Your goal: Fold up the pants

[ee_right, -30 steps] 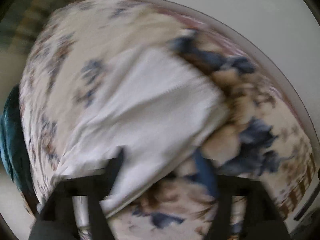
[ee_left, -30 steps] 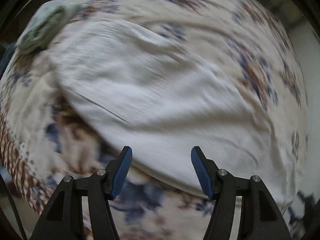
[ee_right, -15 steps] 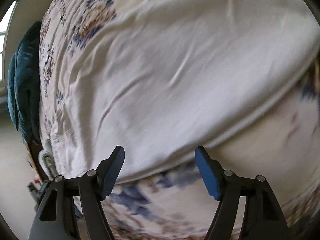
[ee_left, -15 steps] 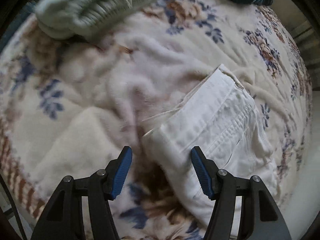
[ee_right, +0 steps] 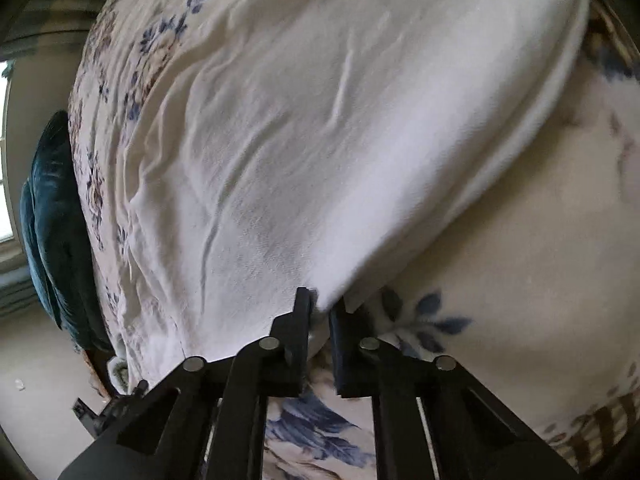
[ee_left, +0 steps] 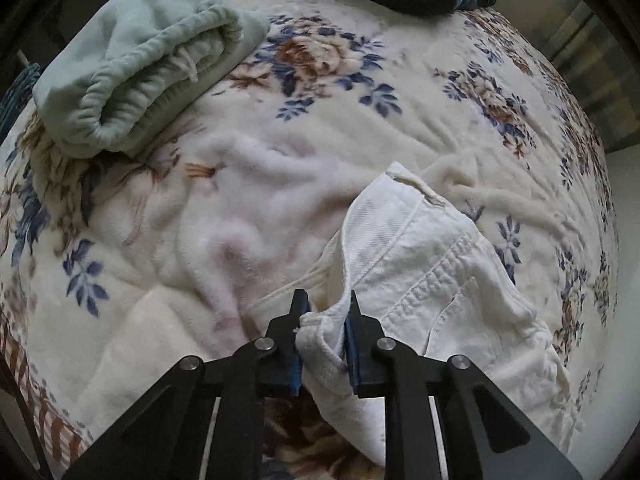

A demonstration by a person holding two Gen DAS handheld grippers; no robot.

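The white pants (ee_left: 420, 264) are a thick woven cloth with a fine ribbed twill and raised stitched seams; in the right wrist view the cloth (ee_right: 320, 140) looks matt and lightly wrinkled. The flowered blanket (ee_left: 360, 92) is a soft, fluffy fleece. The pale green garment (ee_left: 132, 68) looks like matt, fuzzy sweatshirt cloth. The left gripper (ee_left: 325, 344) is matt black plastic with blue pads (ee_left: 349, 344) and shiny metal pins.

pants (ee_left: 432, 264) on blanket (ee_left: 328, 120), sweatpants (ee_left: 136, 76) behind
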